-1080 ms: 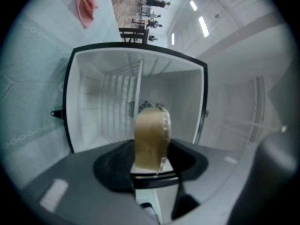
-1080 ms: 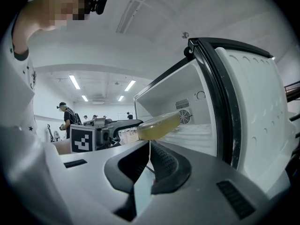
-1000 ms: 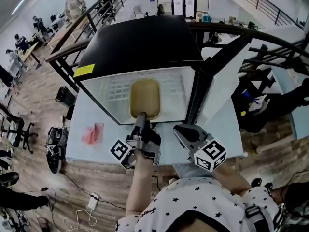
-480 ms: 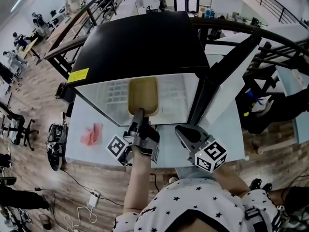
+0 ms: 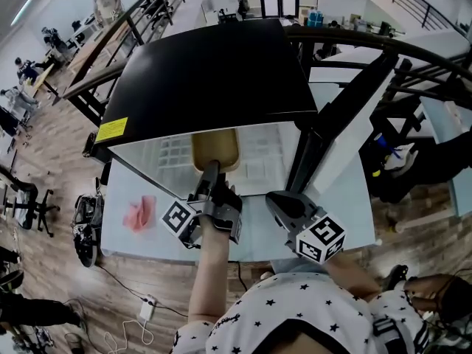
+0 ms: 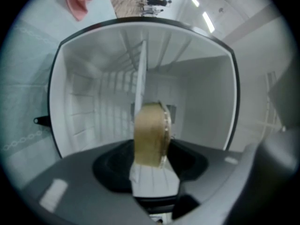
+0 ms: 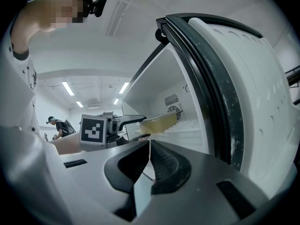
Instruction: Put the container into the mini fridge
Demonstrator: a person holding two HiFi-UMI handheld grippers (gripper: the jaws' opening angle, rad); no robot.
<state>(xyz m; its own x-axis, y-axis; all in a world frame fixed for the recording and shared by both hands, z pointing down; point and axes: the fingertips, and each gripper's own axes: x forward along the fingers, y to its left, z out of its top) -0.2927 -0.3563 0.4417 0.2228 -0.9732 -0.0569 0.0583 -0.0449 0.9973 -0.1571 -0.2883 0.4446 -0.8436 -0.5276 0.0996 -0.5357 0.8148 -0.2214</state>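
The tan container [image 5: 215, 150] is partly under the black top of the mini fridge [image 5: 214, 72], inside its white cavity. My left gripper [image 5: 210, 177] is shut on the container's near end and reaches into the fridge mouth. In the left gripper view the container [image 6: 150, 134] stands edge-on between the jaws, with the fridge's white inner wall [image 6: 201, 93] behind it. My right gripper [image 5: 284, 203] hangs shut and empty in front of the fridge, to the right of the left one. The right gripper view shows the container [image 7: 160, 122] above the shelf and the left gripper [image 7: 123, 123] holding it.
The fridge door [image 5: 346, 116] stands open at the right, close to my right gripper; its gasket and inner panel [image 7: 234, 78] fill the right gripper view. A pink cloth [image 5: 140, 214] lies on the pale table [image 5: 339, 190] left of the fridge. People work at desks far left.
My left gripper has pushed forward, carrying the container deeper into the fridge, so more of it is hidden under the black top. The right gripper has barely moved.
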